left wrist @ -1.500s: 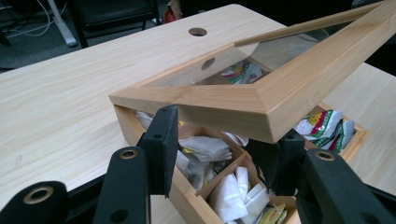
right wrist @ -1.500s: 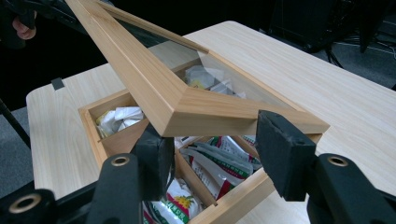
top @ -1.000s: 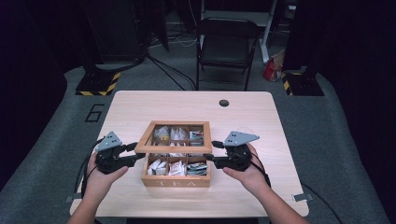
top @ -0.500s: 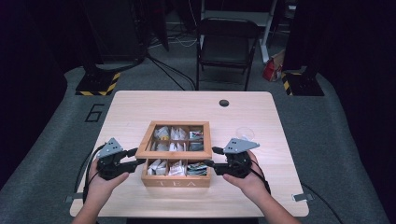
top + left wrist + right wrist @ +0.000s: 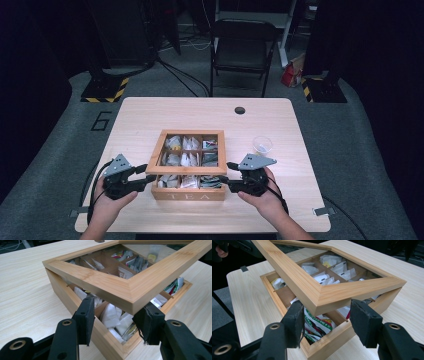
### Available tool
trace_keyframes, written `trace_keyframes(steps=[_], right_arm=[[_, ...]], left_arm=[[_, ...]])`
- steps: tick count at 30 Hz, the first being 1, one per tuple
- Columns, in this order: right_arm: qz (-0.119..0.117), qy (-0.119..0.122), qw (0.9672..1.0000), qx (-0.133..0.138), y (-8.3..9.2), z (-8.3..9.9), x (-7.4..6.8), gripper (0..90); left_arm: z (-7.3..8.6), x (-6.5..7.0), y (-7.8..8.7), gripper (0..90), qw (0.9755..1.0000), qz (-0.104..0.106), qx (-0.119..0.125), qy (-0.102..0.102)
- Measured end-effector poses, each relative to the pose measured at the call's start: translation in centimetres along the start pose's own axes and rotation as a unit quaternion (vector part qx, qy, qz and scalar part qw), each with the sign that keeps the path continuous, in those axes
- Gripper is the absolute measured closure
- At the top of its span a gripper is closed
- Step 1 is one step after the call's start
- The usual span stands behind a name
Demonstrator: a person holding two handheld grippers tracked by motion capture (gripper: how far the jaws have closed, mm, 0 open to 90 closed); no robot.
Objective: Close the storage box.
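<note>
A wooden tea box (image 5: 189,195) full of tea bags stands on the table near its front. Its glass-paned lid (image 5: 192,134) is hinged at the back and tilted up a little at the front. My left gripper (image 5: 149,173) straddles the lid's front left corner (image 5: 130,298). Its jaws have just been opening, and a thin gap shows beside one pad (image 5: 86,315). My right gripper (image 5: 226,172) is shut on the lid's front right corner (image 5: 322,300), with a pad (image 5: 362,317) against the wood on each side.
A small clear plastic cup (image 5: 262,145) stands on the table right of the box. The tabletop has a cable hole (image 5: 240,110) at the back. A black chair (image 5: 243,50) stands behind the table. Cables trail from both grippers toward the front edge.
The lid's front edge has come down closer to the box. Both hands have sunk slightly toward the table's near edge with it.
</note>
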State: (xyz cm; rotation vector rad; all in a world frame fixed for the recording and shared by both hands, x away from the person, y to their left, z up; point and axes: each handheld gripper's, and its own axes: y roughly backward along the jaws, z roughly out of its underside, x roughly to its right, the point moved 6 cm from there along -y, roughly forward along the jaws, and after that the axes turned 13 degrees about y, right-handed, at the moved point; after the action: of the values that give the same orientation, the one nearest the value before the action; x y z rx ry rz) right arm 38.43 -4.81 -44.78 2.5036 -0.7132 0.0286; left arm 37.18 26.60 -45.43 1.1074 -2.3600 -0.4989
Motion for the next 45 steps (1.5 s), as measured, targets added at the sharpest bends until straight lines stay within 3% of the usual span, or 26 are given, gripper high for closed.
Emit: trace_keyframes(steps=[9,18,32,41,45], right_arm=[[-0.004,0.000,1.0000,-0.006,-0.4,1.0,-0.5,45.2],[-0.002,-0.001,1.0000,-0.007,-0.7,1.7,-0.8,44.8],[-0.019,-0.012,0.9990,-0.039,-1.7,3.6,-1.8,45.5],[-0.023,-0.018,0.9987,-0.042,-1.5,4.0,-2.0,46.4],[-0.024,-0.026,0.9988,-0.032,-1.0,3.9,-2.1,46.8]], left_arm=[[0.9,0.2,-0.1,51.4,0.9998,0.000,-0.015,-0.012],[1.8,0.1,-0.3,51.1,0.9999,0.004,-0.011,-0.001],[3.7,0.3,-0.7,51.1,0.9988,0.012,-0.048,-0.003],[4.0,0.3,-0.9,51.3,0.9987,0.003,-0.050,-0.005],[4.2,0.3,-1.0,51.2,0.9978,0.004,-0.066,-0.007]])
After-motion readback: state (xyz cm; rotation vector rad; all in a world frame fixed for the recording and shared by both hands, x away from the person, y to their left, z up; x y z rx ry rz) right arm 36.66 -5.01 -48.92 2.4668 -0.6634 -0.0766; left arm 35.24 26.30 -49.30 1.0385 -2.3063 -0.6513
